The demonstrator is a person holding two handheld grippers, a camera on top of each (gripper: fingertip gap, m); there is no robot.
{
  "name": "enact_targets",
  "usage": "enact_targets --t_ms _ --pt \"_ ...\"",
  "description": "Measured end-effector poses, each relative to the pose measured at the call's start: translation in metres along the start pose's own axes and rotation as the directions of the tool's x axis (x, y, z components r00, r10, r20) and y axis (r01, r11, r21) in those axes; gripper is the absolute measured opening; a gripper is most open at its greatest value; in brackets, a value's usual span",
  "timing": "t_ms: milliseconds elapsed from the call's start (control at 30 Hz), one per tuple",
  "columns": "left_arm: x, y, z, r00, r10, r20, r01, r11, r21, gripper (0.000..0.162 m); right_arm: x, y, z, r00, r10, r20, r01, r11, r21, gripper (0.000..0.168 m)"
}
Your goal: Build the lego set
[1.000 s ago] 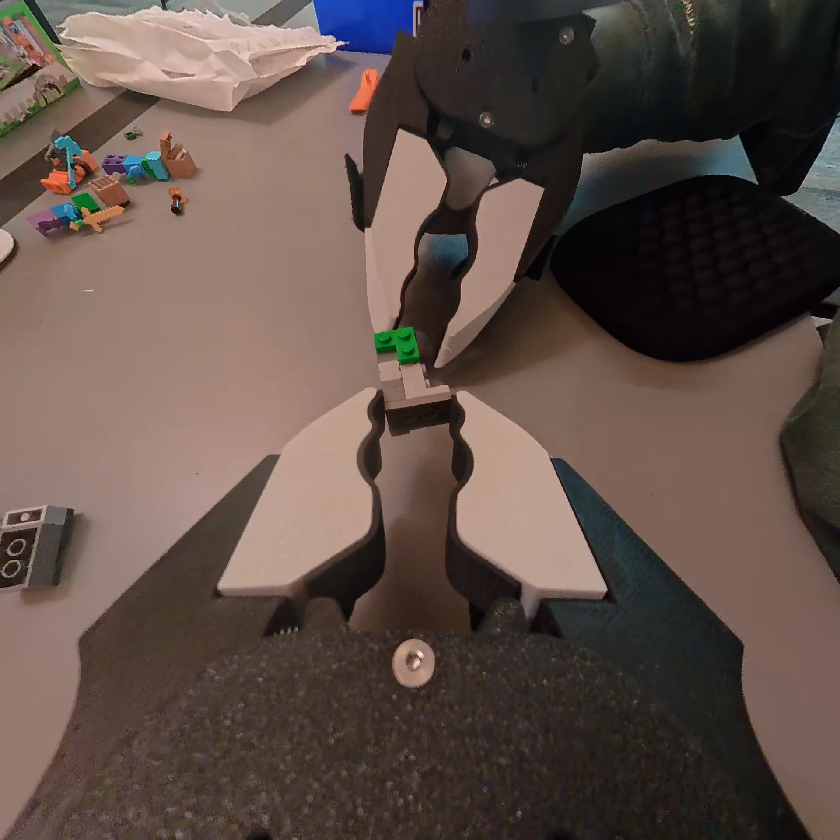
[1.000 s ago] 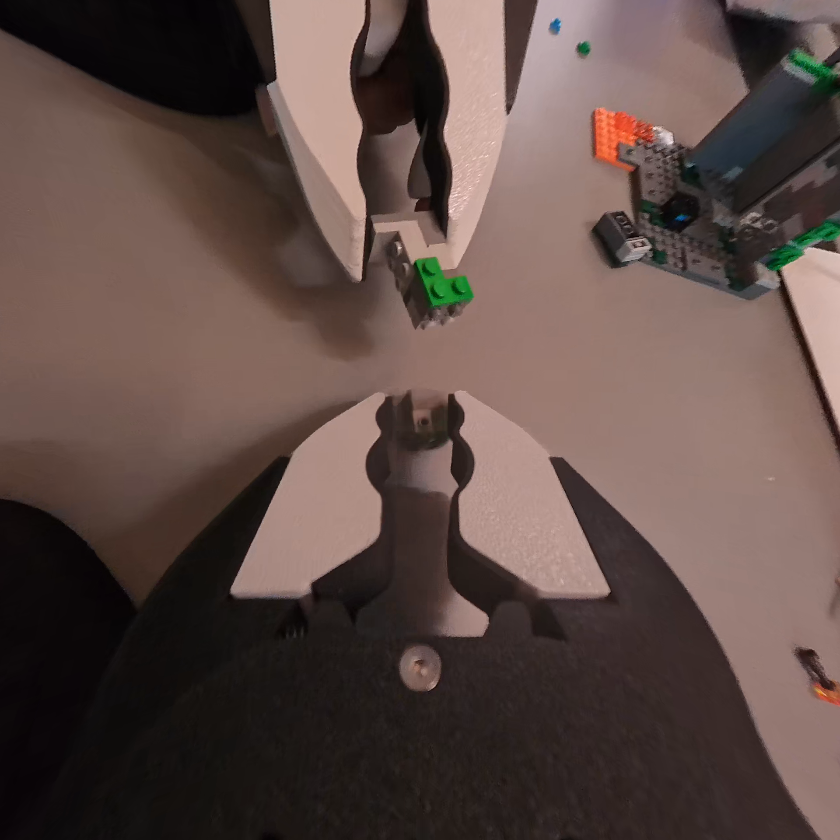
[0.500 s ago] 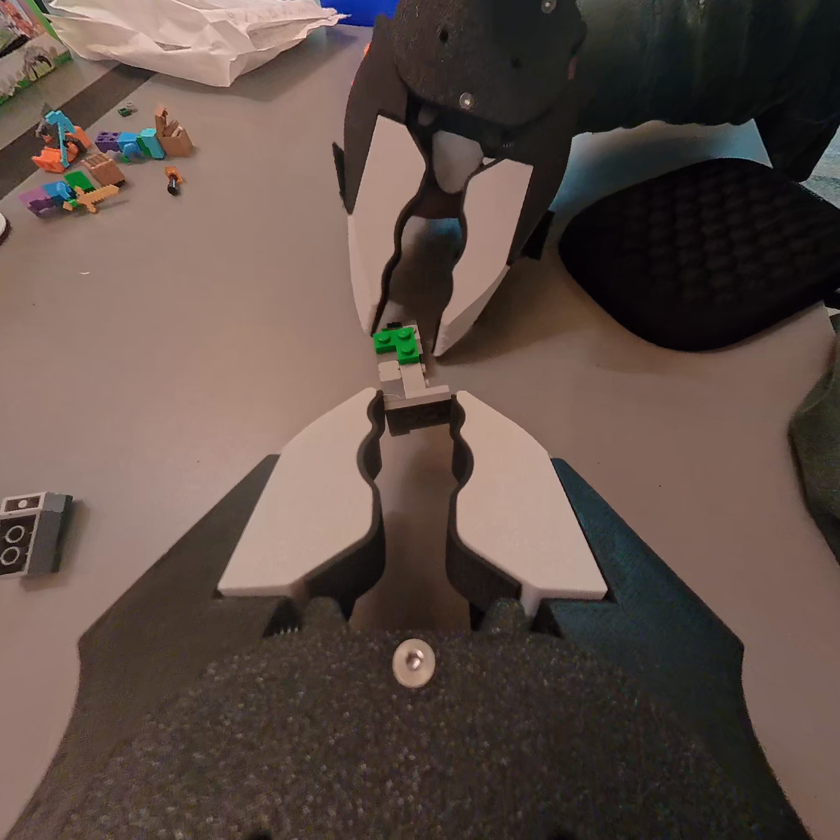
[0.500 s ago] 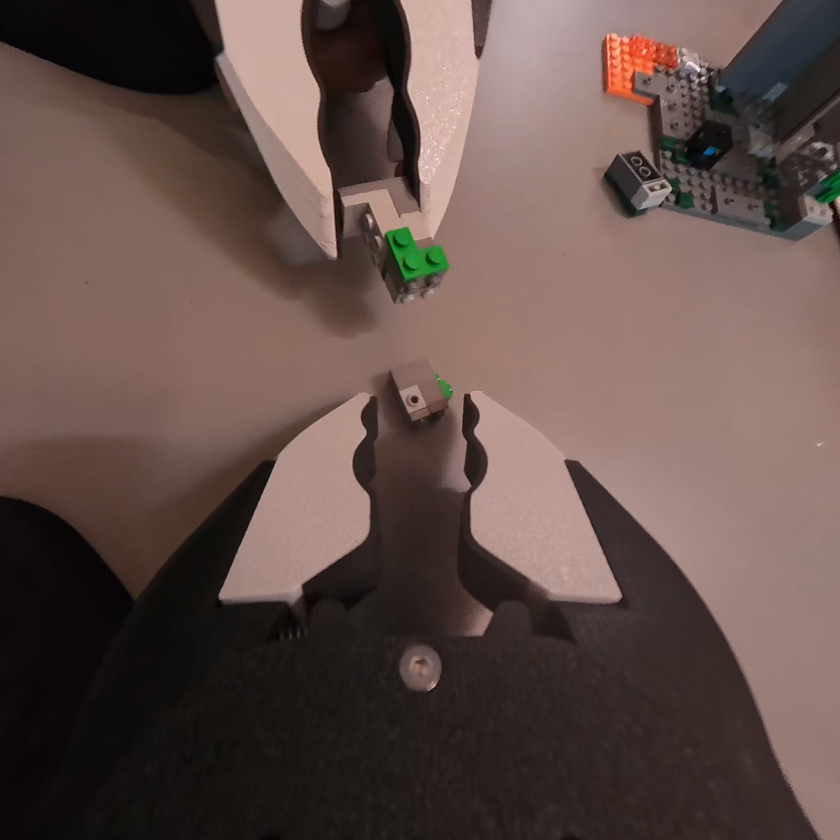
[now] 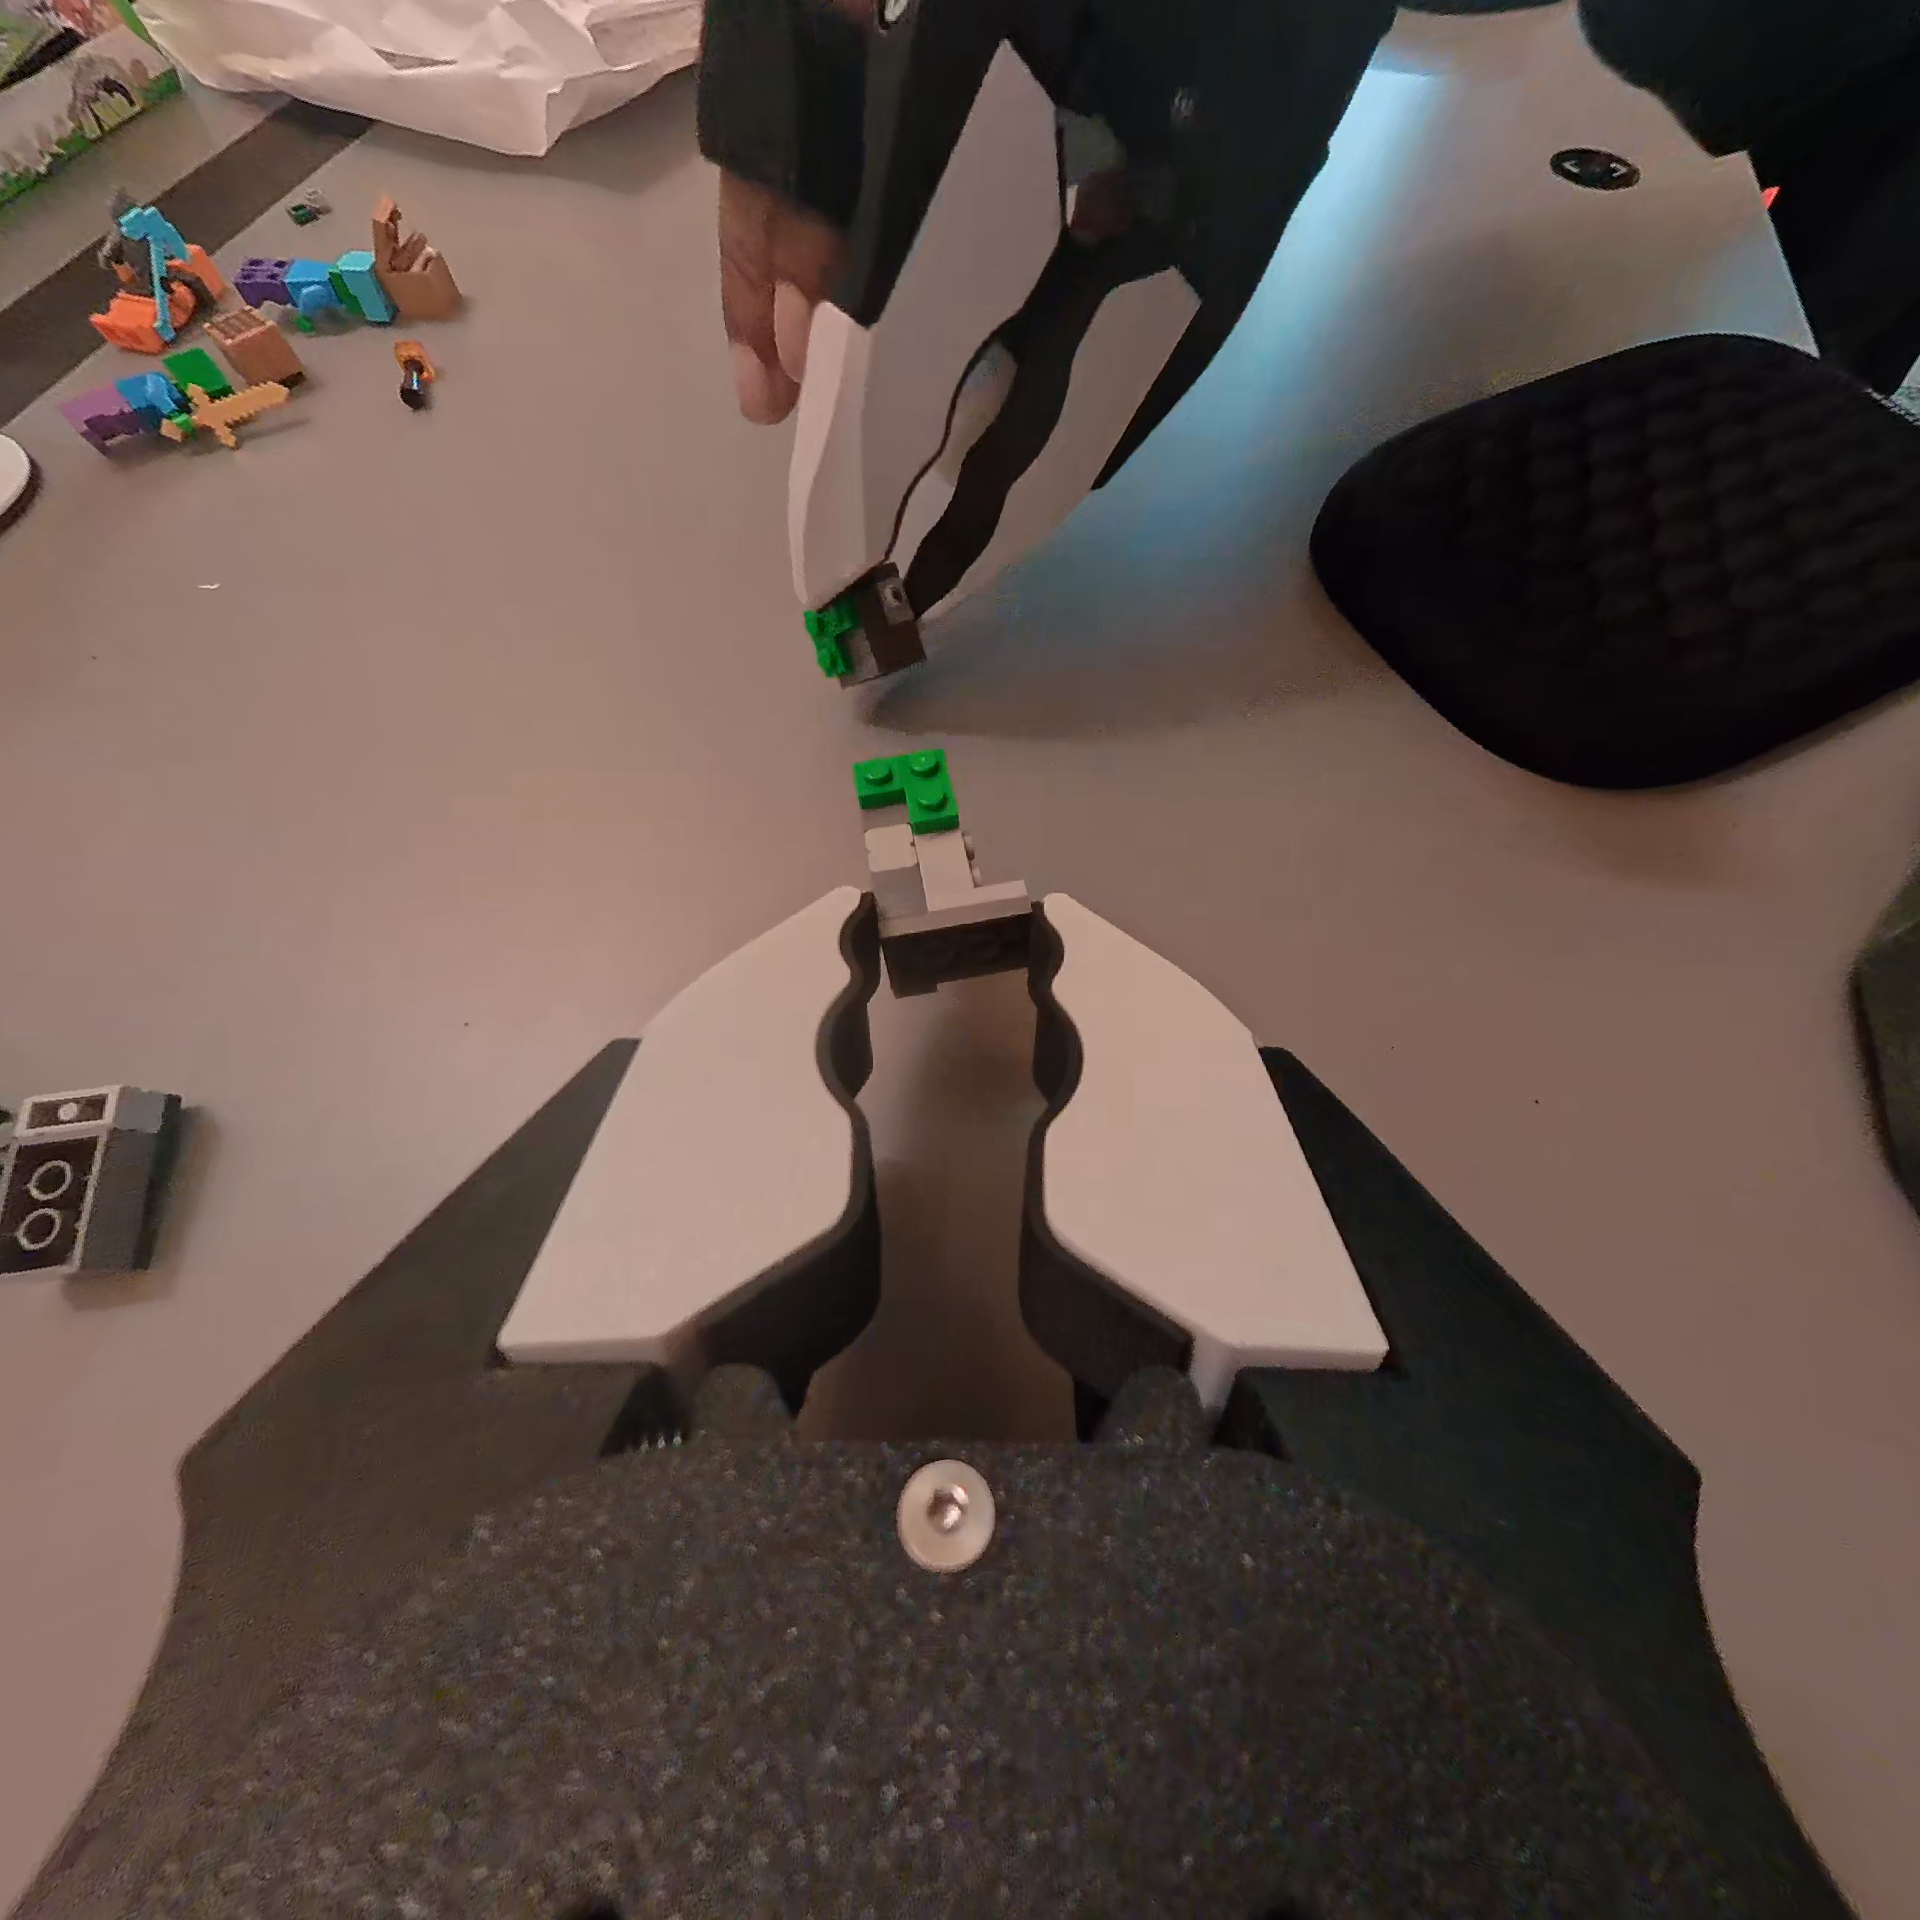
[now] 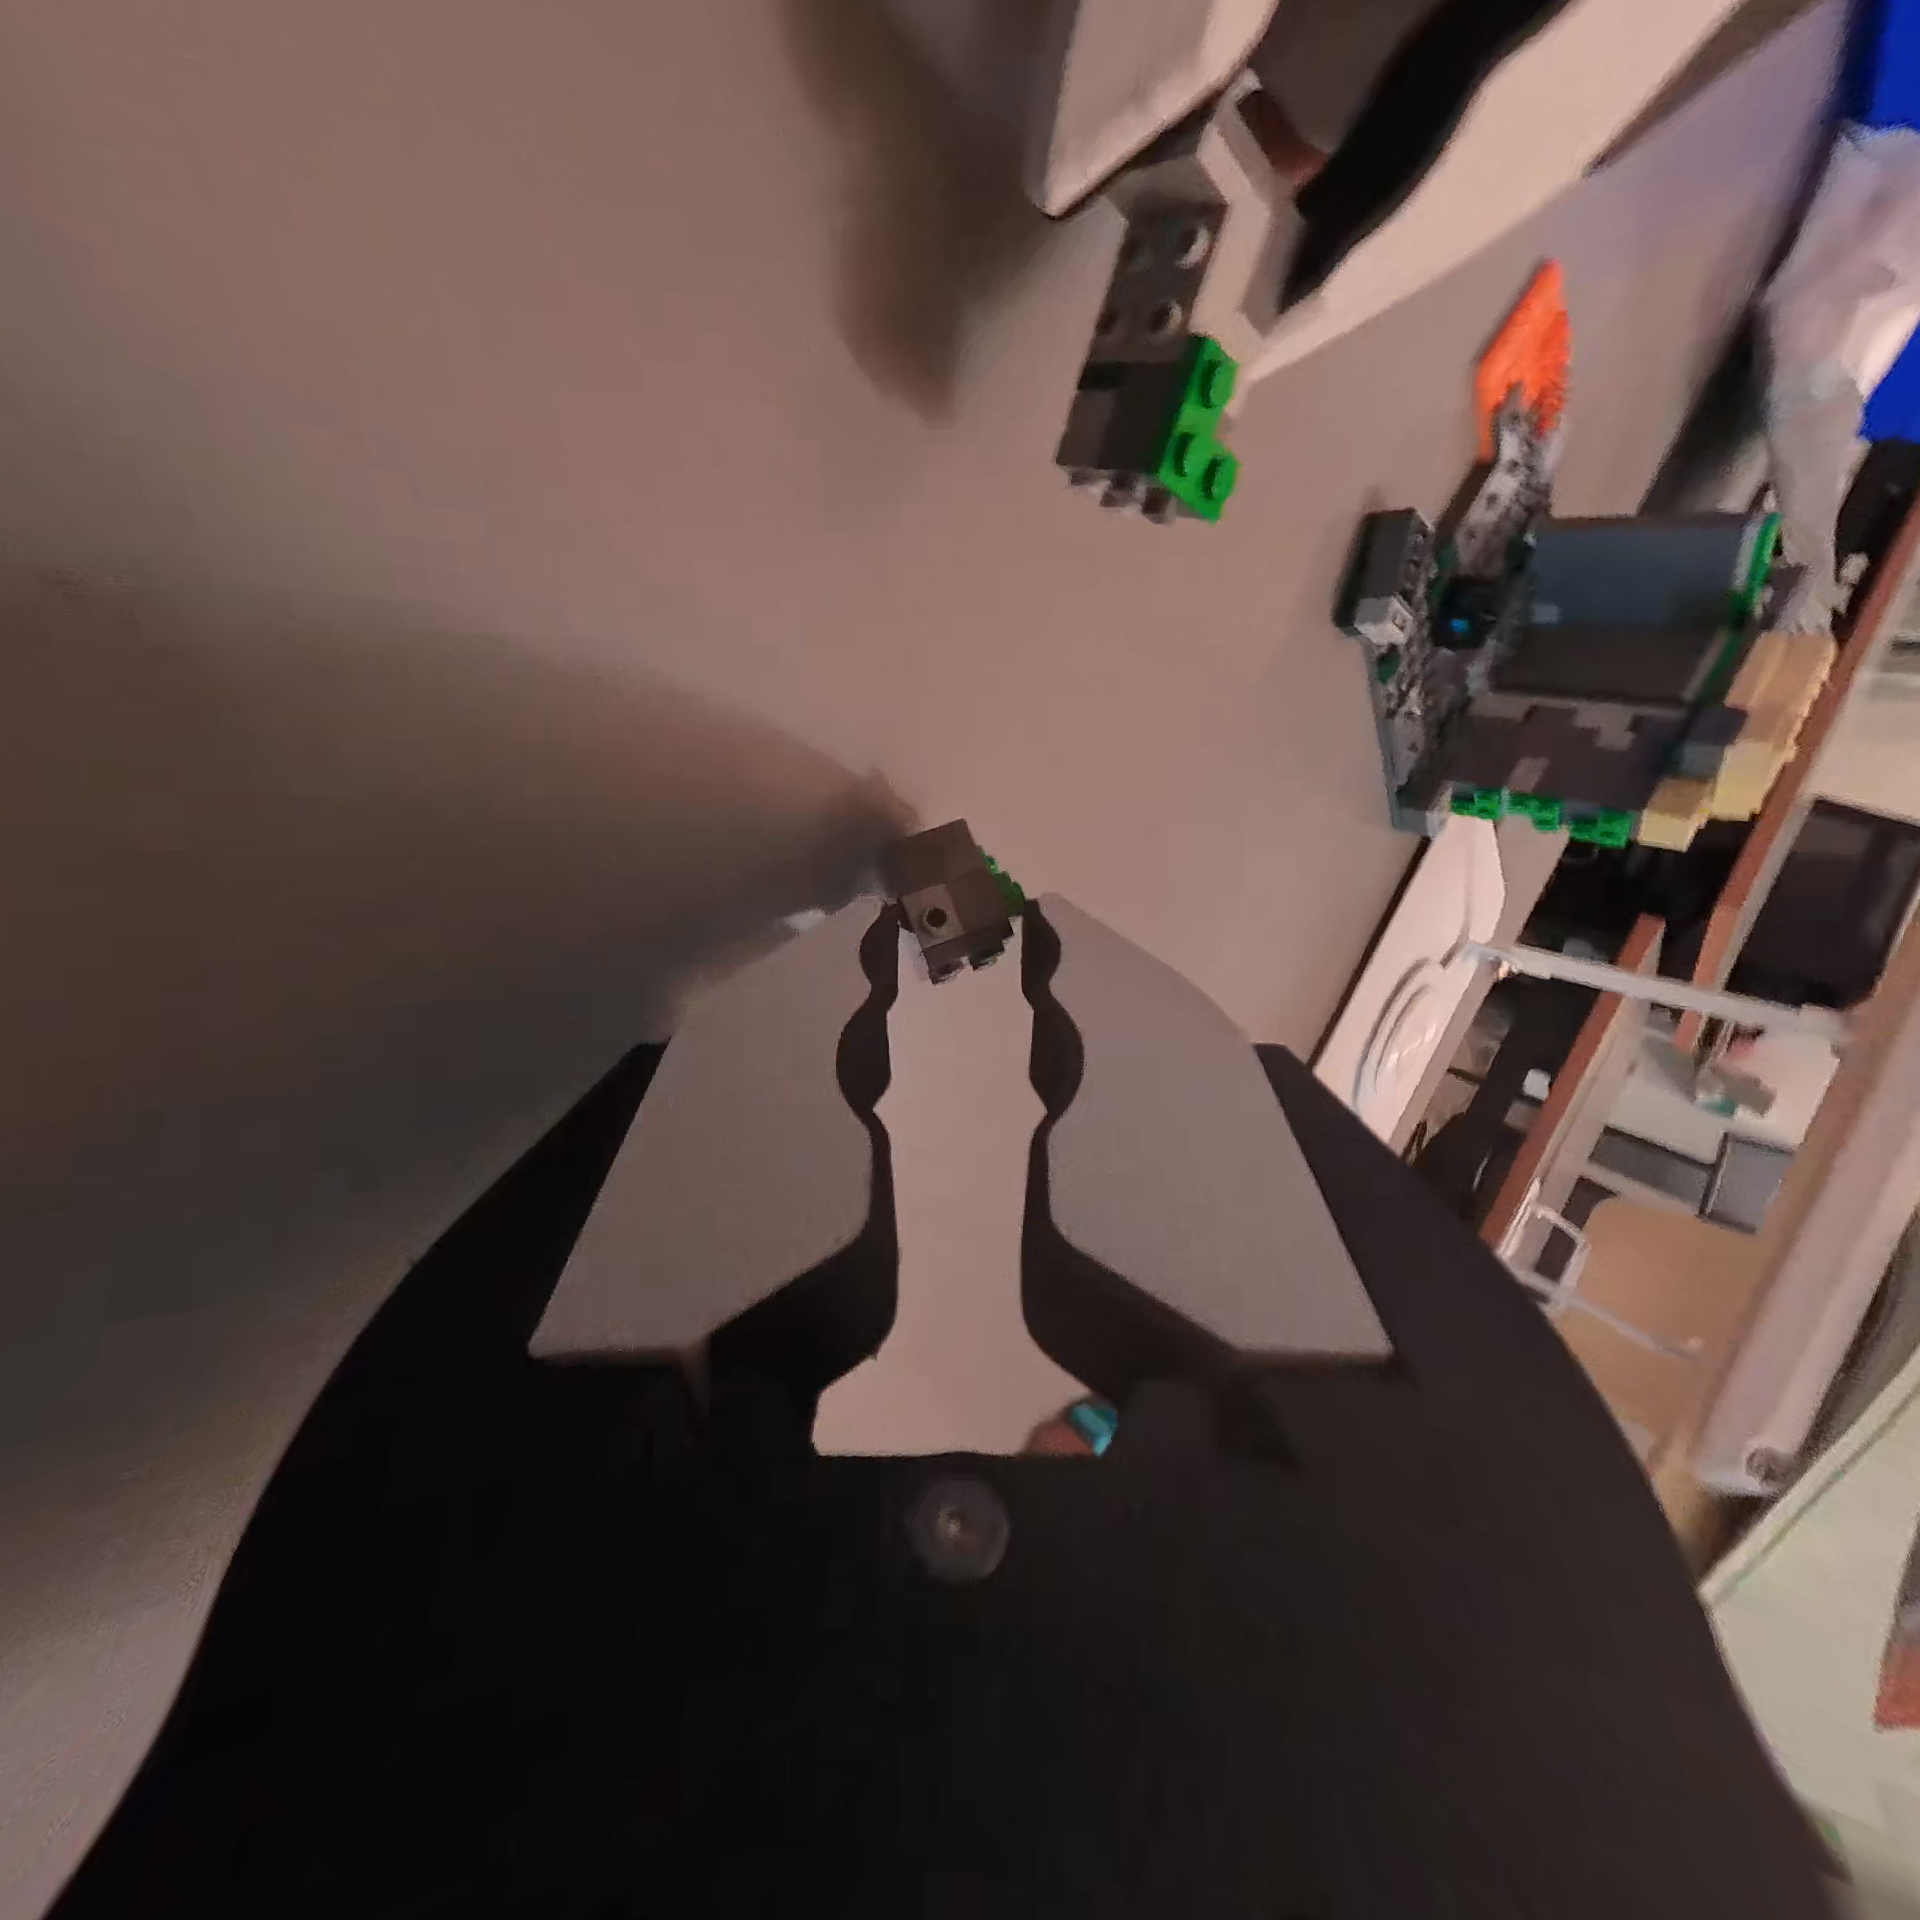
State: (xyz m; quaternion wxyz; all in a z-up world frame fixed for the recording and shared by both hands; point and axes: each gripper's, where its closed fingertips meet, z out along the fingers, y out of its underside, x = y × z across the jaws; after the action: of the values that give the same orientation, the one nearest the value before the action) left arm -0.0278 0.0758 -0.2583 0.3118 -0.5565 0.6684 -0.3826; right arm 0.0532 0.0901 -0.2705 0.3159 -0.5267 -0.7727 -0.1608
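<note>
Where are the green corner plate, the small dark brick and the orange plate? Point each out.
green corner plate (image 5: 906,790): left wrist view, studded top.
small dark brick (image 6: 951,911): right wrist view, face with the hole.
orange plate (image 6: 1525,358): right wrist view, its blurred middle.

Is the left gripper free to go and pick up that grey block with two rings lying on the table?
Probably not yet: the left gripper is shut on a grey and green brick piece. The ringed block lies off to its left on bare table, unobstructed.

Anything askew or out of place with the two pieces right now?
The small grey-green block sits tilted at the right gripper fingertips, gripped near one corner. The left gripper holds its subassembly straight.
</note>
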Motion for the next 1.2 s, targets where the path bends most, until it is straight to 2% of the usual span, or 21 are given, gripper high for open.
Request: enact_targets --t_ms 100,167,233,300,367,433,500,567,633,733,833,933,1000,1100,1200 --pt "0.000 0.000 -0.001 1.000 -0.004 0.001 0.004 1.000 0.002 0.027 -0.005 -0.005 -0.003 0.994 -0.087 0.064 0.087 0.996 -0.009 0.023" --pt "0.000 0.000 -0.001 1.000 -0.003 0.002 0.003 1.000 0.008 0.027 -0.009 -0.009 -0.005 0.992 -0.081 0.100 0.082 0.997 -0.002 0.028" --pt "-0.001 -0.001 -0.003 1.000 0.000 0.003 0.000 1.000 0.013 0.027 -0.008 -0.017 -0.008 0.994 0.008 0.110 -0.011 0.999 0.034 0.033" --pt "-0.002 -0.001 -0.004 1.000 -0.005 0.007 0.005 1.000 0.019 0.027 0.001 -0.024 -0.014 0.981 0.165 0.100 -0.174 0.980 0.094 0.033" --pt "-0.004 -0.002 -0.005 1.000 -0.016 0.015 0.016 1.000 0.021 0.027 0.017 -0.028 -0.019 0.921 0.378 0.095 -0.389 0.909 0.149 0.033" --pt "-0.007 -0.002 -0.006 0.999 -0.024 0.031 0.023 0.999 0.027 0.027 0.034 -0.029 -0.021 0.807 0.581 0.108 -0.590 0.783 0.196 0.033" --pt "-0.010 -0.004 -0.008 0.998 -0.030 0.048 0.028 0.999 0.040 0.027 0.049 -0.029 -0.019 0.685 0.718 0.125 -0.724 0.651 0.230 0.033" --pt "-0.014 -0.007 -0.011 0.997 -0.043 0.059 0.039 0.997 0.059 0.027 0.060 -0.028 -0.012 0.596 0.790 0.143 -0.795 0.556 0.241 0.033" --pt "-0.017 -0.009 -0.015 0.996 -0.053 0.075 0.047 0.996 0.079 0.027 0.065 -0.026 -0.002 0.565 0.810 0.156 -0.818 0.526 0.233 0.033" --pt "-0.023 -0.011 -0.022 0.993 -0.057 0.101 0.046 0.993 0.108 0.027 0.065 -0.026 0.010 0.562 0.802 0.202 -0.825 0.526 0.207 0.032" --pt "-0.029 -0.011 -0.027 0.990 -0.069 0.123 0.053 0.990 0.128 0.027 0.050 -0.022 0.014 0.541 0.803 0.250 -0.840 0.531 0.110 0.033" --pt "-0.032 -0.012 -0.030 0.988 -0.071 0.138 0.051 0.989 0.142 0.027 0.030 -0.019 0.005 0.434 0.846 0.310 -0.893 0.449 0.024 0.041" --pt "-0.031 -0.013 -0.029 0.988 -0.062 0.142 0.042 0.989 0.143 0.027 0.017 -0.014 0.001 0.373 0.877 0.302 -0.917 0.398 -0.022 0.044" --pt "-0.028 -0.013 -0.027 0.987 -0.030 0.155 0.009 0.991 0.133 0.027 -0.005 -0.007 0.002 0.320 0.909 0.269 -0.932 0.352 -0.081 0.045" --pt "-0.025 -0.014 -0.026 0.986 0.010 0.167 -0.030 0.992 0.119 0.027 -0.016 -0.007 0.004 0.274 0.928 0.254 -0.950 0.303 -0.081 0.046"
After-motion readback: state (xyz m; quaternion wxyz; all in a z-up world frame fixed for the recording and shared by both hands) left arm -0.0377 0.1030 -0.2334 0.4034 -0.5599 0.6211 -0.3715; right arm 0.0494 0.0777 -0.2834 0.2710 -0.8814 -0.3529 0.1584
